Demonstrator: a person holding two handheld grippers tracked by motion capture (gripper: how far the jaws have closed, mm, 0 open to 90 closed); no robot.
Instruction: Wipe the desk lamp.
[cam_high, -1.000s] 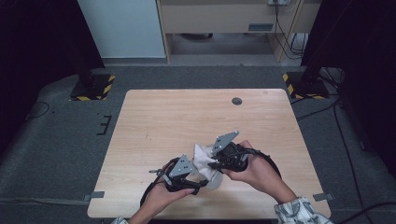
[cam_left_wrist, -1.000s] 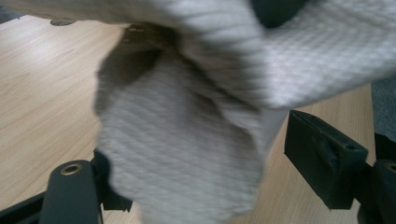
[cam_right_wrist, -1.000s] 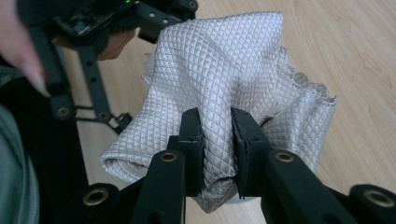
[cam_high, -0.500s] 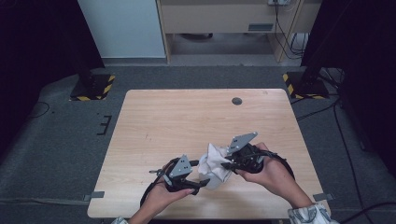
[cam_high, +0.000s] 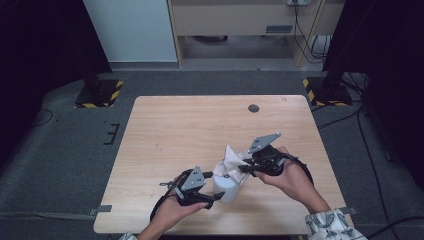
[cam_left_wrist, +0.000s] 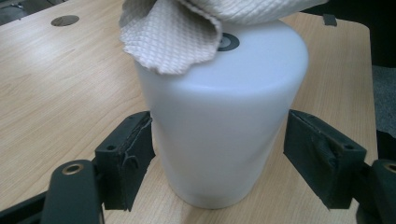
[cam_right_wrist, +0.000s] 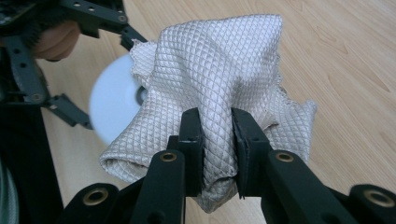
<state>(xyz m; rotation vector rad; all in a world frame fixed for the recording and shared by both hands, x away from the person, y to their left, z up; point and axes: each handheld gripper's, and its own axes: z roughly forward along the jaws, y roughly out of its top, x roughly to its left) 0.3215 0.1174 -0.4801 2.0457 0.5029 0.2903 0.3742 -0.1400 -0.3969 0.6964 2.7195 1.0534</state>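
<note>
High view: fixed above the near edge, facing forward and down, far enough to take in the whole counter (cam_high: 165, 130) plus the dark floor around it. Left gripper view: riding low, almost level with the wood, very close behind its own fingers (cam_left_wrist: 125, 156), facing an upturned white cup (cam_left_wrist: 224, 121) topped by a cloth (cam_left_wrist: 173, 35). Right gripper view: looking steeply down along its fingers (cam_right_wrist: 194, 140), close enough to resolve the weave of the cloth (cam_right_wrist: 219, 65). Shared by all three: cup (cam_high: 226, 185), cloth (cam_high: 231, 159) and surrounding wood (also the left gripper (cam_right_wrist: 70, 70), seen farther off from the right one).
</note>
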